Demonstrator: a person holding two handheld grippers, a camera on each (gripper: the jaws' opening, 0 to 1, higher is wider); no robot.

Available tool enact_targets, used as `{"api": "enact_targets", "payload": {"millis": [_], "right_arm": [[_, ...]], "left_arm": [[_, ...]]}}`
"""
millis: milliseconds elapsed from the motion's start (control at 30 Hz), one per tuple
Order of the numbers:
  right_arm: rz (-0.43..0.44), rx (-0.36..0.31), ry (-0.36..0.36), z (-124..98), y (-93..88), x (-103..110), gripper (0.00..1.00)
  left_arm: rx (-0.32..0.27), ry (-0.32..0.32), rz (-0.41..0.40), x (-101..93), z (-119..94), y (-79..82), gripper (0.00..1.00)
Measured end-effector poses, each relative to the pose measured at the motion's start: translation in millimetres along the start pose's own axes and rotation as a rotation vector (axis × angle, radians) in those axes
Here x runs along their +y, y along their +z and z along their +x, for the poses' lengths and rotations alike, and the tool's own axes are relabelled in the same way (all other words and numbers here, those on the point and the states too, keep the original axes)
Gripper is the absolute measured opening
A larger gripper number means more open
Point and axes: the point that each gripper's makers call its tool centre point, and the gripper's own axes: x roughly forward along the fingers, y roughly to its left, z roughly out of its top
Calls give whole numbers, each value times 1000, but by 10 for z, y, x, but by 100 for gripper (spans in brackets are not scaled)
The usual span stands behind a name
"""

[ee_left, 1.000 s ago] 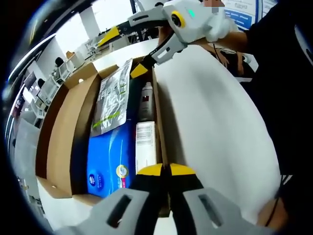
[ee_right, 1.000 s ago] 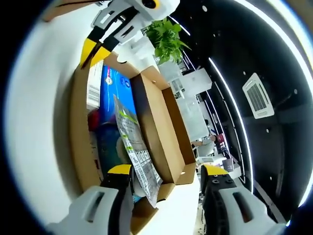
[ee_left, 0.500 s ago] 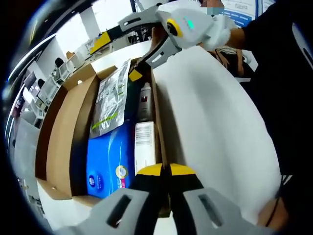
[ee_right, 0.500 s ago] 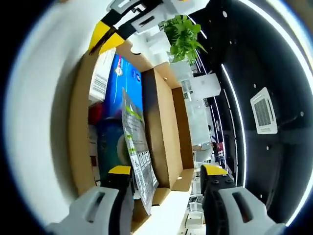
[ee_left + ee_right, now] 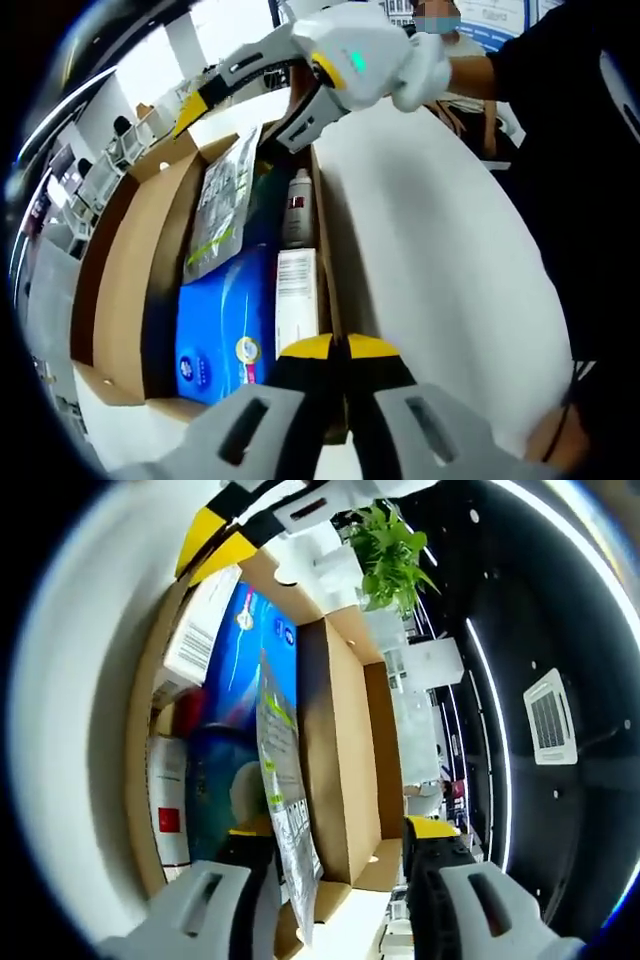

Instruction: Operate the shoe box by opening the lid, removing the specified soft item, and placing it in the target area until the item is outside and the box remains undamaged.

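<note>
A white desk (image 5: 440, 250) carries an open brown cardboard shoe box (image 5: 120, 270) in a bright room with a green potted plant (image 5: 393, 550). Inside lie a blue pack (image 5: 225, 320), a white carton (image 5: 297, 298) and a small bottle (image 5: 298, 205). The left gripper (image 5: 338, 347) has its fingers pressed together on the box's near wall. The right gripper (image 5: 330, 830), fingers spread wide, straddles the upright grey-and-green printed plastic pouch (image 5: 280, 790) at the box's end; whether either finger touches it, I cannot tell.

Right hand-held gripper (image 5: 225, 105) has moved farther over the pouch (image 5: 222, 203).
</note>
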Motion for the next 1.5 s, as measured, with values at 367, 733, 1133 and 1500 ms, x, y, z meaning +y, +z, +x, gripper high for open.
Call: {"api": "enact_targets", "payload": {"millis": [367,733,1133,1500], "right_arm": [[-5,7,31,98,4,50,29],[-5,4,86,167,5,204,22],[-14,21,94,151,21,239,19],[-10,30,82,114,43,241,14]], "left_arm": [[4,6,9,-1,0,2,2],[11,10,24,-9,-4,-1,2],[10,14,38,-107,7,25,3],[9,13,43,-75,3,-10,3]]}}
